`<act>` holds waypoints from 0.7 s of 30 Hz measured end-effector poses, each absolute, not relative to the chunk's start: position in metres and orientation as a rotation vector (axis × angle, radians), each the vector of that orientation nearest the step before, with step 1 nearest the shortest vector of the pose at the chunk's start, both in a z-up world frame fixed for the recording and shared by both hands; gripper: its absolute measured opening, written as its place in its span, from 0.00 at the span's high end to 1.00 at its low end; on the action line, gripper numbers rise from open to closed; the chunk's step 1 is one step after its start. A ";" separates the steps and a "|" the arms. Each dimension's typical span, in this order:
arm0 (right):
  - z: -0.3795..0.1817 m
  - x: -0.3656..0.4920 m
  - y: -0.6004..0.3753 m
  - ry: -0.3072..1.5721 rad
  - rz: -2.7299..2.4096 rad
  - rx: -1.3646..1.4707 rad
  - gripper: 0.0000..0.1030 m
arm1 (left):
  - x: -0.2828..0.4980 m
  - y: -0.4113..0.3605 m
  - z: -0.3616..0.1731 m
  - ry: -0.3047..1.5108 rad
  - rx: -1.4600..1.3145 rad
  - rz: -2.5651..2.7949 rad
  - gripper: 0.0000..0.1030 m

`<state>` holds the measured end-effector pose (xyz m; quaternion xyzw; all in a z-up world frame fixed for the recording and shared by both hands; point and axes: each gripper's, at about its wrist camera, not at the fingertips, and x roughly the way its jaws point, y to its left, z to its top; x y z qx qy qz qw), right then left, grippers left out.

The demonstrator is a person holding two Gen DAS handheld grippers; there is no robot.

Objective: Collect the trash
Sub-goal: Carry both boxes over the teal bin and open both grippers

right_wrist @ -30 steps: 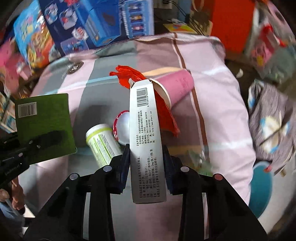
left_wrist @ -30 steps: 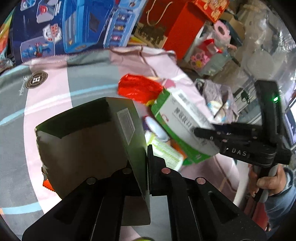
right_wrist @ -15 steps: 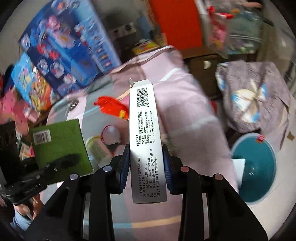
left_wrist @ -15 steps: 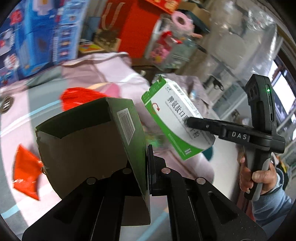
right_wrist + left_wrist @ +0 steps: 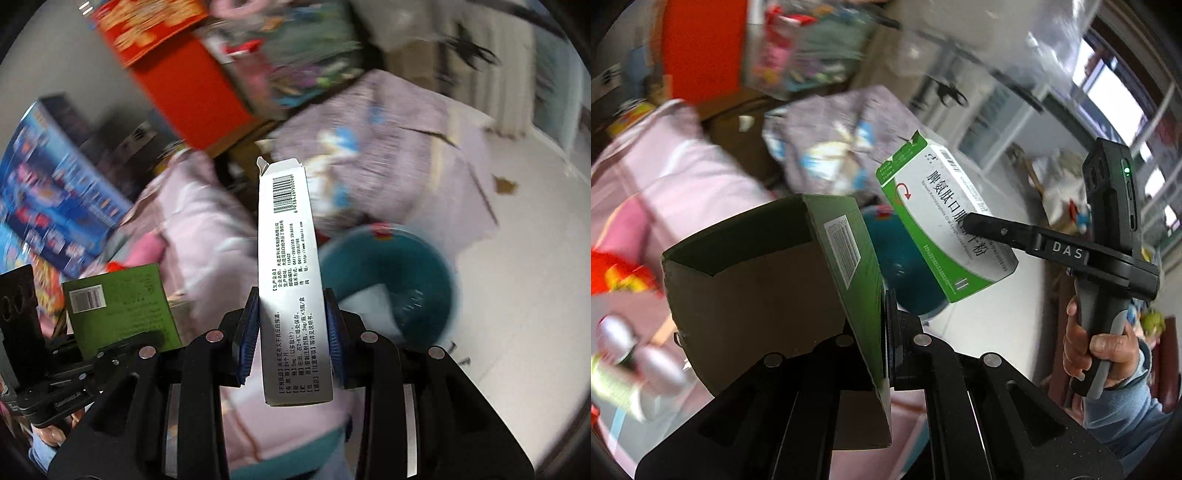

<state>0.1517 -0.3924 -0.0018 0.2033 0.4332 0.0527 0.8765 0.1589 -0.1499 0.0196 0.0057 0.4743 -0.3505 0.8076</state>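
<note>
In the left wrist view my left gripper (image 5: pixel 885 325) is shut on the side wall of an open dark green carton (image 5: pixel 768 280). To its right, a hand holds my right gripper (image 5: pixel 967 223), which is shut on a white and green medicine box (image 5: pixel 942 225). In the right wrist view that box (image 5: pixel 290 258) stands upright between the blue pads (image 5: pixel 247 332). A teal bin (image 5: pixel 424 266) with white paper inside stands on the floor just right of it. At the lower left, the green carton (image 5: pixel 118 310) hangs in my left gripper (image 5: pixel 147 339).
A pink bedspread (image 5: pixel 192 229) lies to the left, with a red wrapper (image 5: pixel 620 273) and a blurred bottle (image 5: pixel 628 365) on it. A grey-purple blanket (image 5: pixel 388 147) is heaped behind the bin. Blue toy boxes (image 5: pixel 48 206) and a red box (image 5: pixel 177 85) stand behind. White floor (image 5: pixel 517 258) lies to the right.
Both grippers have swung right, off the bed and towards the teal bin, each with its box still held. The bin now shows close behind both boxes.
</note>
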 end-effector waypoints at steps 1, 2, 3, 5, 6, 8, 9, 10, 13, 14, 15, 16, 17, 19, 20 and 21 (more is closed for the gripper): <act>-0.008 0.150 -0.406 0.910 0.088 0.442 0.69 | 0.164 -0.166 0.016 1.027 0.025 -0.767 0.96; -0.014 0.149 -0.417 0.916 0.071 0.454 0.69 | 0.167 -0.181 0.012 1.039 0.037 -0.784 0.96; -0.020 0.148 -0.426 0.924 0.056 0.466 0.69 | 0.170 -0.194 0.008 1.050 0.051 -0.797 0.96; -0.029 0.147 -0.437 0.940 0.044 0.482 0.69 | 0.171 -0.214 0.000 1.070 0.067 -0.816 0.96; -0.035 0.148 -0.443 0.952 0.037 0.491 0.69 | 0.174 -0.227 -0.005 1.086 0.072 -0.829 0.96; -0.044 0.148 -0.451 0.966 0.028 0.501 0.69 | 0.179 -0.242 -0.015 1.113 0.078 -0.843 0.96; -0.050 0.150 -0.455 0.977 0.024 0.509 0.69 | 0.181 -0.247 -0.018 1.123 0.082 -0.847 0.96; -0.053 0.151 -0.458 0.985 0.021 0.512 0.69 | 0.184 -0.256 -0.024 1.138 0.088 -0.851 0.96; -0.063 0.155 -0.466 1.005 0.010 0.523 0.69 | 0.193 -0.276 -0.041 1.186 0.100 -0.861 0.96; -0.067 0.155 -0.468 1.010 0.006 0.528 0.69 | 0.195 -0.281 -0.047 1.202 0.101 -0.857 0.95; -0.070 0.157 -0.471 1.016 0.002 0.533 0.69 | 0.198 -0.284 -0.051 1.217 0.102 -0.852 0.94; -0.073 0.158 -0.472 1.021 0.000 0.537 0.69 | 0.201 -0.287 -0.056 1.230 0.105 -0.841 0.87; -0.076 0.159 -0.474 1.026 -0.002 0.540 0.69 | 0.203 -0.288 -0.058 1.235 0.102 -0.830 0.73; -0.081 0.161 -0.476 1.039 -0.004 0.547 0.69 | 0.207 -0.287 -0.061 1.228 0.085 -0.816 0.51; -0.084 0.162 -0.476 1.045 -0.004 0.549 0.69 | 0.207 -0.285 -0.060 1.217 0.083 -0.807 0.42; -0.087 0.164 -0.476 1.053 -0.003 0.551 0.69 | 0.208 -0.283 -0.060 1.200 0.087 -0.789 0.38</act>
